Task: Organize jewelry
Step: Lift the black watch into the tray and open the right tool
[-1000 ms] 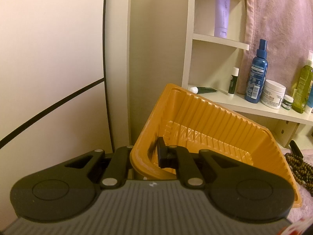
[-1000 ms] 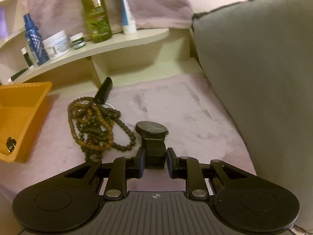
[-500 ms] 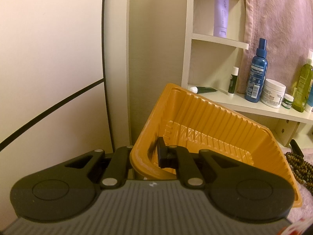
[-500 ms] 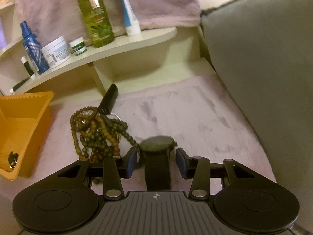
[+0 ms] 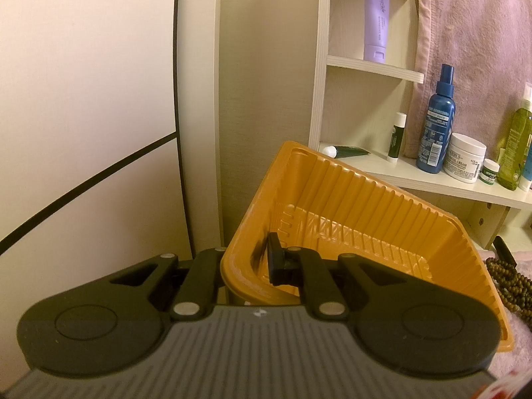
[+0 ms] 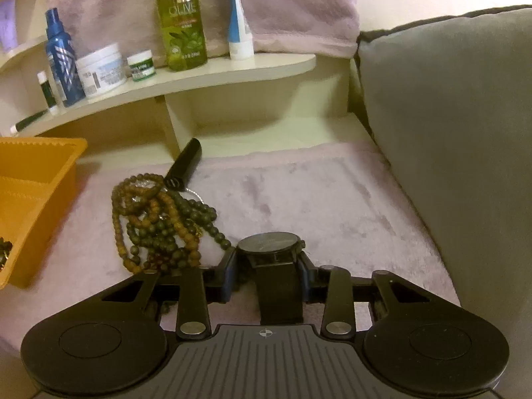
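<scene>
Watch [image 6: 270, 249], rigid-cased with a flexible strap, lies between the spread right gripper [image 6: 267, 266]; grasp the strap at 6 o'clock; left gripper [image 5: 247, 259] clamps the tray [image 5: 365, 206] rim.

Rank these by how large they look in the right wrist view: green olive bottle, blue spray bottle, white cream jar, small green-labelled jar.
1. green olive bottle
2. blue spray bottle
3. white cream jar
4. small green-labelled jar

All share one shelf, so nearness hardly skews this.
</scene>
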